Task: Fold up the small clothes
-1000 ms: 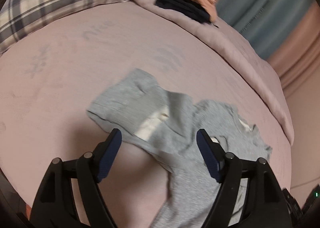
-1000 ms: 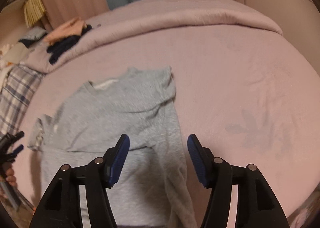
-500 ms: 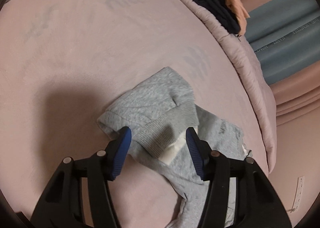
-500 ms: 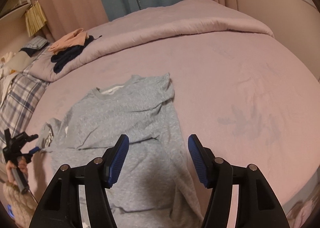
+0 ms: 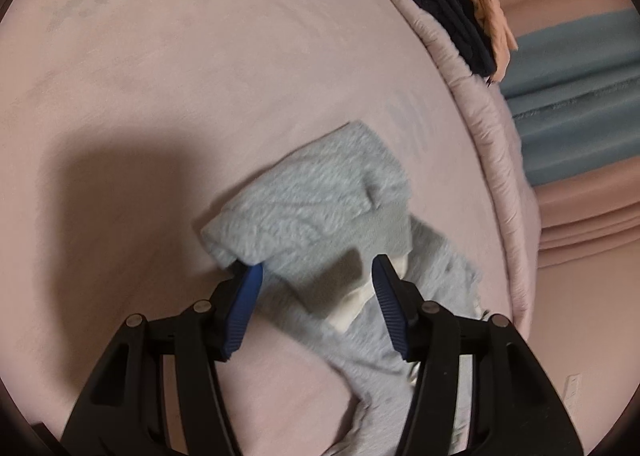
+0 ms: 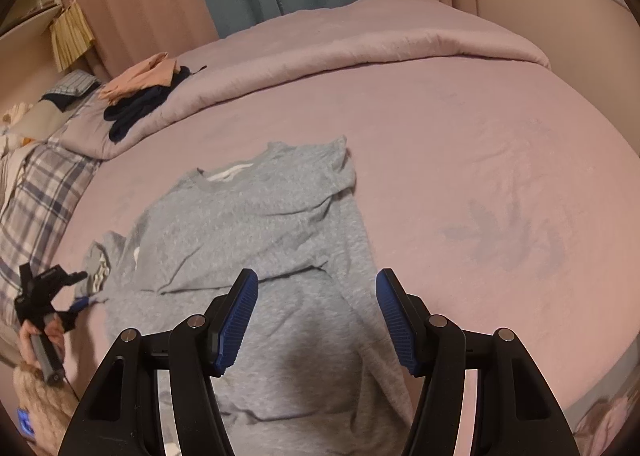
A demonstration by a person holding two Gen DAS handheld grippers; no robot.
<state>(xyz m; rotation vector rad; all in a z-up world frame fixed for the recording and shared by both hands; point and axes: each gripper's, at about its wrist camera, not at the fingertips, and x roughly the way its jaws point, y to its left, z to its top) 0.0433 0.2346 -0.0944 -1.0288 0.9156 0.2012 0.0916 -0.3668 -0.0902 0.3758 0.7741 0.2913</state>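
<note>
While the grey sweater (image 6: 256, 240) lies lengthwise toward the bed's (image 6: 480, 128) near edge, the left gripper (image 5: 316, 288) straddles its bunched left sleeve (image 5: 316, 196), jaws just narrowed but not pinching, and the right gripper (image 6: 316, 316) hovers spread over the hem.

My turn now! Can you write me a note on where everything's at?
Left tool: jaws have just been closing; open around the crumpled sleeve, not pinching it yet.
Right tool: open, over the sweater's lower half, holding nothing.
Sweater: spread on the bed, a bit wrinkled.
Done: no fold clearly finished.
Left: sleeves in, then fold the body.
</note>
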